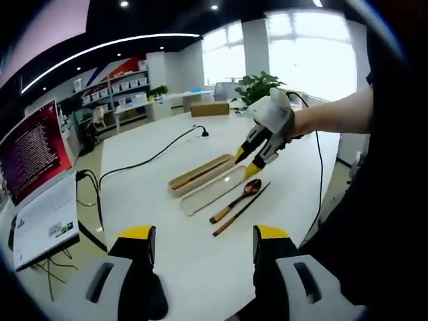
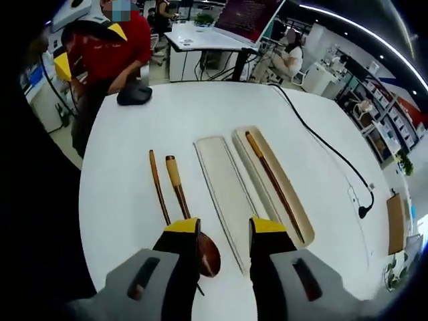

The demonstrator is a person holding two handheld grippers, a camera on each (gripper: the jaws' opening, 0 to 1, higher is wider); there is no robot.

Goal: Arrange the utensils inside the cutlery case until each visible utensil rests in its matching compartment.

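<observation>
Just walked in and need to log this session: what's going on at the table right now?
A person holds a gripper in each hand over a round white table. The right gripper hovers with open jaws over the bowl of a wooden spoon, nothing grasped. One chopstick already lies in the open cutlery case; another chopstick lies on the table beside the spoon. The case lid lies next to the case. The left gripper waits open, farther back.

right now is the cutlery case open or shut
Open. Its lid lies flat on the table beside the case, which holds one chopstick; the spoon lies outside.
</observation>
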